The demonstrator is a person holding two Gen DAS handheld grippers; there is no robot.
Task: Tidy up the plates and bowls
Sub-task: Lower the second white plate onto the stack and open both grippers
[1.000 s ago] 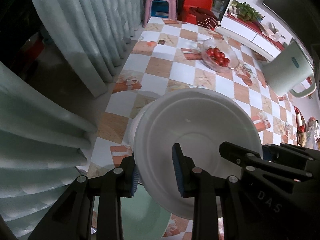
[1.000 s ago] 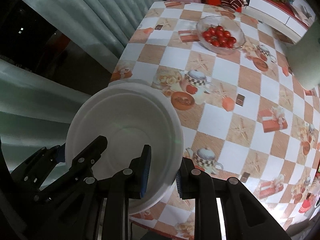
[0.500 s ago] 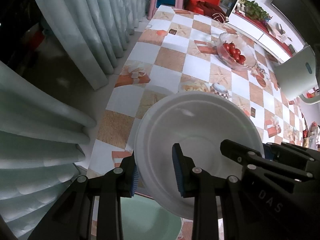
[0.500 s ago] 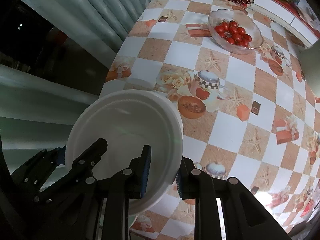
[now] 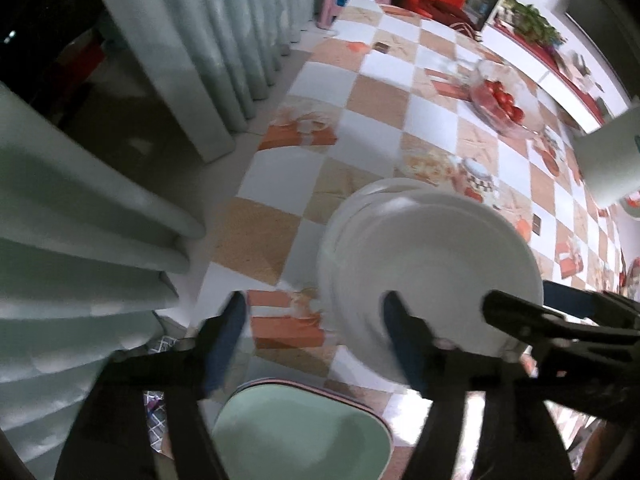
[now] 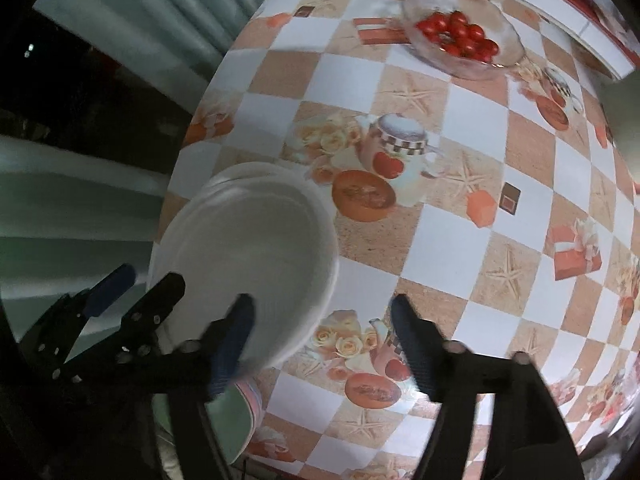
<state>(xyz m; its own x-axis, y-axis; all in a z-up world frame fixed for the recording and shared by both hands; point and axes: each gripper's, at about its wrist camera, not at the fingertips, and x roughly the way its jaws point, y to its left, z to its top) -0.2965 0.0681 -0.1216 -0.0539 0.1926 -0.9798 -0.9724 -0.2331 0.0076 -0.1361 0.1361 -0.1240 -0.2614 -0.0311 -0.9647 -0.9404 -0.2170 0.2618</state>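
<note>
A white plate [image 5: 432, 272] [image 6: 248, 256] lies on top of another white plate, whose rim [image 5: 372, 190] [image 6: 224, 172] peeks out behind it, near the table's curtain-side edge. My left gripper [image 5: 314, 340] [image 6: 136, 288] points steeply down over the plate's near rim. Its jaws are opening; the rim lies between them and the pads do not press on it. My right gripper [image 6: 322, 340] [image 5: 548, 308] stands over the opposite rim, its jaws also opening with the rim loose between them.
A mint-green square dish [image 5: 304, 432] [image 6: 228, 420] sits low beside the table's near edge. A glass bowl of tomatoes [image 5: 504, 104] [image 6: 460, 36] and a white jug [image 5: 612, 160] stand farther along the checkered tablecloth [image 6: 440, 240]. Curtains [image 5: 200, 40] hang on the left.
Both grippers have sunk toward the table and spread their jaws, letting go of the white plate's rim. The plate now rests on the plate beneath it.
</note>
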